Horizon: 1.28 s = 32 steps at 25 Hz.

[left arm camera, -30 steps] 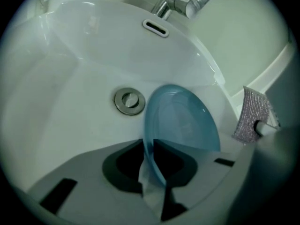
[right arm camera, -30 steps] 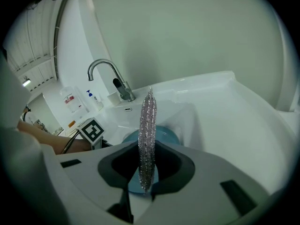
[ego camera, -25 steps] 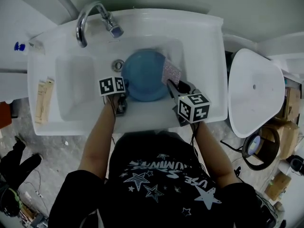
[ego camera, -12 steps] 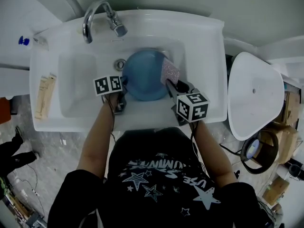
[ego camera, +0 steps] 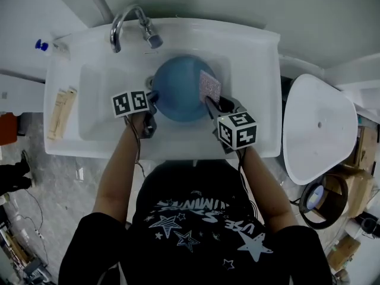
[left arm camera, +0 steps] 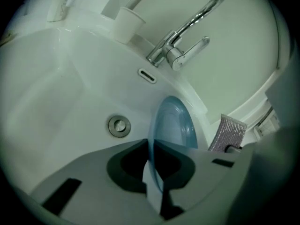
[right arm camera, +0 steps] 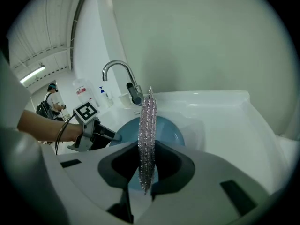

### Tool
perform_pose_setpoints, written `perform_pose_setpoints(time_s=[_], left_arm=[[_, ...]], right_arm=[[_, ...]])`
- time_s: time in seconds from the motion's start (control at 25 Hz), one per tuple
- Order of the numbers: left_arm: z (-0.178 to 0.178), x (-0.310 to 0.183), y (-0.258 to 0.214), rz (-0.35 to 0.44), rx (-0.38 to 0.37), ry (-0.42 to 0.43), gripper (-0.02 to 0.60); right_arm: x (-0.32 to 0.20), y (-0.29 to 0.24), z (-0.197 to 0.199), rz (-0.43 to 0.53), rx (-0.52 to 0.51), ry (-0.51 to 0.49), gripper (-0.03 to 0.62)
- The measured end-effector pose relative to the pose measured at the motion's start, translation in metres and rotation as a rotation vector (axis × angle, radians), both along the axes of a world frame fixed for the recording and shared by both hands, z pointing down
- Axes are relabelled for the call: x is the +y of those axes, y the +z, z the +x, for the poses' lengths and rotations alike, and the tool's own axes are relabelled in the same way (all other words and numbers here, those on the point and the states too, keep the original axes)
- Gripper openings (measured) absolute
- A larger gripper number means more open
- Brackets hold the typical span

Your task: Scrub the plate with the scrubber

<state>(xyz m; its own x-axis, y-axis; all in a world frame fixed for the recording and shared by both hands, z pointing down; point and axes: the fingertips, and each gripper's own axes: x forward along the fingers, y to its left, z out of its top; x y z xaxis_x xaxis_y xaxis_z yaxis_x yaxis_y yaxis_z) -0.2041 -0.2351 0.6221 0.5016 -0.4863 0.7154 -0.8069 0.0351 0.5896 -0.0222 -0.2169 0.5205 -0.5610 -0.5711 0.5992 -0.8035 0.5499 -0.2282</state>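
Observation:
A blue plate (ego camera: pixel 178 89) stands tilted in the white sink basin (ego camera: pixel 98 108), lifted off the bottom. My left gripper (ego camera: pixel 151 101) is shut on the plate's left rim; in the left gripper view the rim (left arm camera: pixel 153 149) runs edge-on between the jaws. My right gripper (ego camera: pixel 211 101) is shut on a silvery mesh scrubber (ego camera: pixel 209 85), which lies against the plate's right part. In the right gripper view the scrubber (right arm camera: pixel 147 130) hangs upright between the jaws, with the plate (right arm camera: pixel 164 130) just behind it.
A chrome faucet (ego camera: pixel 132 21) arches over the basin's back edge, and the drain (left arm camera: pixel 119 125) sits left of the plate. A white oval lid or seat (ego camera: pixel 317 129) lies to the right of the sink. A pale packet (ego camera: pixel 62 111) rests on the sink's left ledge.
The left gripper has closed on the plate's rim and the plate has come up toward the faucet. The scrubber has moved from beside the plate onto its right part.

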Motion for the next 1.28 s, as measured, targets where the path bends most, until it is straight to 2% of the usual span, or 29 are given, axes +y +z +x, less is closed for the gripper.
perform_pose_setpoints(time_s=[0.24, 0.44, 0.52, 0.64, 0.76, 0.88, 1.0, 1.16, 1.28], left_arm=[[0.017, 0.004, -0.036, 0.027, 0.039, -0.051, 0.028], [0.029, 0.013, -0.054, 0.043, 0.013, -0.103, 0.028], [0.036, 0.017, -0.062, 0.061, 0.012, -0.125, 0.028], [0.049, 0.023, -0.071, 0.076, 0.021, -0.154, 0.028], [0.058, 0.027, -0.075, 0.081, 0.016, -0.170, 0.028], [0.065, 0.030, -0.078, 0.082, 0.010, -0.171, 0.028], [0.074, 0.030, -0.083, 0.089, -0.002, -0.150, 0.028], [0.082, 0.030, -0.089, 0.101, 0.005, -0.141, 0.029], [0.082, 0.031, -0.090, 0.102, -0.001, -0.139, 0.029]], right_arm=[[-0.009, -0.016, -0.016, 0.077, 0.118, -0.187, 0.081], [-0.019, -0.020, -0.018, 0.127, 0.326, -0.327, 0.083], [-0.023, -0.017, -0.012, 0.096, 0.385, -0.340, 0.084], [-0.034, -0.022, -0.004, 0.091, 0.405, -0.307, 0.083], [-0.048, -0.029, 0.001, 0.148, 0.480, -0.286, 0.083], [-0.058, -0.027, 0.001, 0.220, 0.620, -0.320, 0.083], [-0.062, -0.022, -0.001, 0.257, 0.707, -0.349, 0.083], [-0.060, -0.022, -0.007, 0.284, 0.756, -0.384, 0.083], [-0.053, -0.022, -0.019, 0.304, 0.756, -0.446, 0.083]])
